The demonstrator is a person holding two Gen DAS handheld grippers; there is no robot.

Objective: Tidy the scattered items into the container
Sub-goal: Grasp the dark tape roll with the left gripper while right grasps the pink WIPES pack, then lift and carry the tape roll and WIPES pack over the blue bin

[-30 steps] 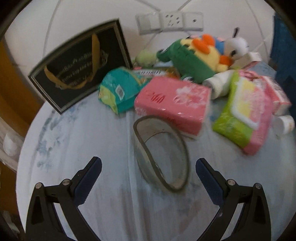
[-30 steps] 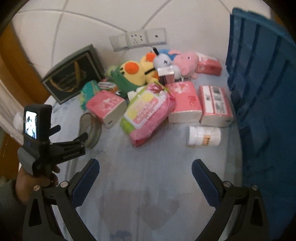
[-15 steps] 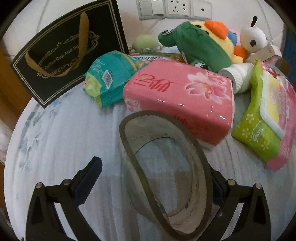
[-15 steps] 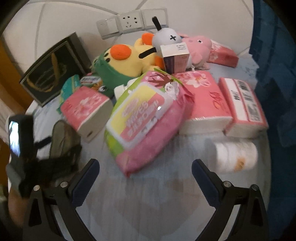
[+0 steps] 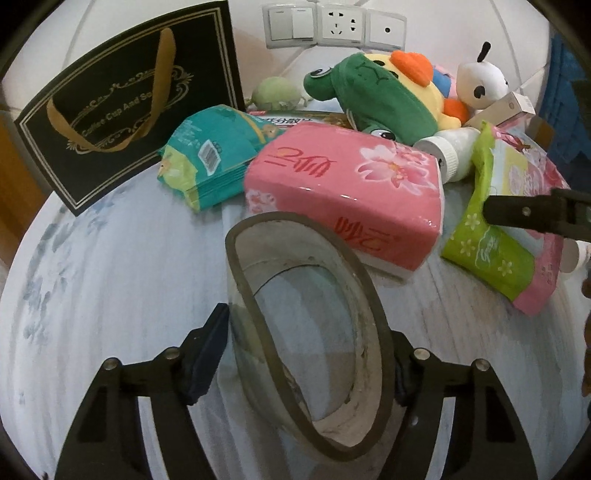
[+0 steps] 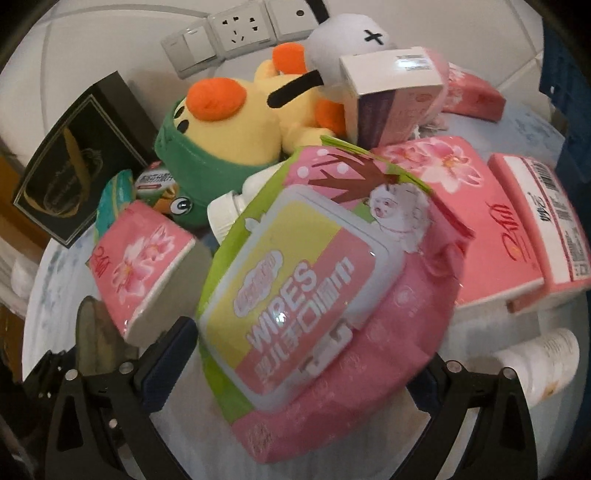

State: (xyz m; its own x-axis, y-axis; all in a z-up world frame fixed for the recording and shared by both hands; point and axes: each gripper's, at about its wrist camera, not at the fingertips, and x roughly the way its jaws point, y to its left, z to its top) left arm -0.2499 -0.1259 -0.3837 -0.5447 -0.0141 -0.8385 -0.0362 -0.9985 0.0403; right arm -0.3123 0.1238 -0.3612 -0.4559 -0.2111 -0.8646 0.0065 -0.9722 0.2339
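A worn tape roll stands on edge on the pale table, between the fingers of my left gripper. Its jaws are closing and the pads touch the roll's two sides. The roll leans against a pink tissue pack. My right gripper is open, its fingers straddling a pink and green wipes pack that lies between them untouched. The blue container shows only as a strip at the right edge. A black part of the right gripper hangs over the wipes pack.
A black gift bag stands at the back left, a teal pack beside it. Plush toys, a small box, more pink tissue packs and white bottles crowd the back and right. Wall sockets are behind.
My left gripper sank over the tape roll and its fingers came in against it. My right gripper swept down and forward until the wipes pack lay between its open fingers.
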